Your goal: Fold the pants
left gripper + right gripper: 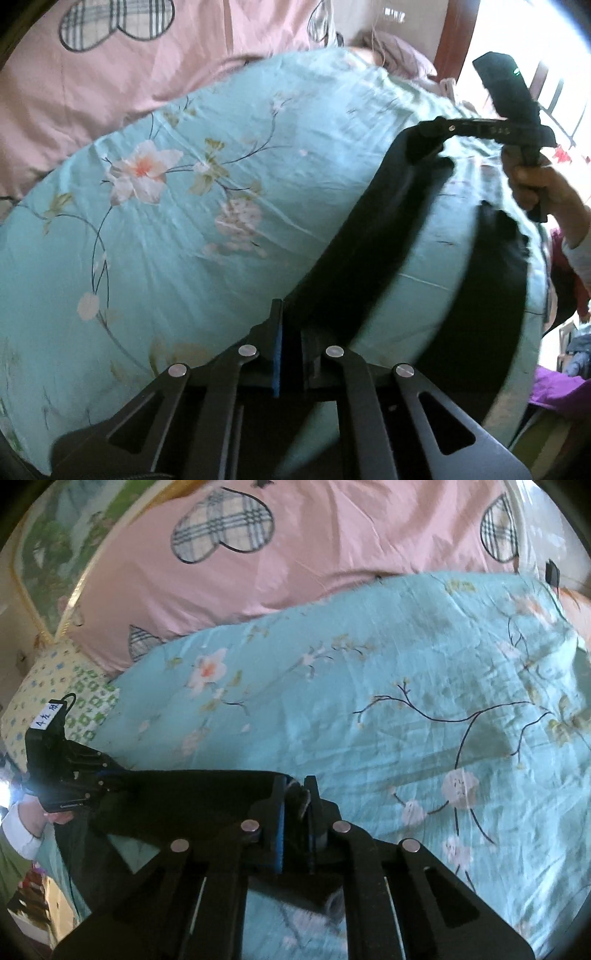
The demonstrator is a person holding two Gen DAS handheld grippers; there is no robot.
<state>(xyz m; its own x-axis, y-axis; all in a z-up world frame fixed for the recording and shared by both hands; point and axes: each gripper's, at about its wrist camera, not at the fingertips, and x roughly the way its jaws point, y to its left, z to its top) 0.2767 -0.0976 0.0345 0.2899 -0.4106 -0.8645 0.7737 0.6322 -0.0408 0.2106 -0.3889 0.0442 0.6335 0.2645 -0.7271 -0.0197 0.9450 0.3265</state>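
Note:
The black pants [373, 236] hang stretched in the air over a teal floral quilt [184, 221]. My left gripper [290, 325] is shut on one end of the fabric. My right gripper [424, 140] shows at the upper right of the left wrist view, shut on the other end. In the right wrist view my right gripper [295, 794] pinches the pants [192, 794], which run left to my left gripper [110, 775]. A second dark part of the pants [491, 295] hangs down at the right.
A pink duvet with plaid hearts [295, 554] lies beyond the quilt [369, 683]. A patterned pillow [55, 686] and a headboard [48, 554] are at the left. A bright window with bars [561, 92] is at the far right.

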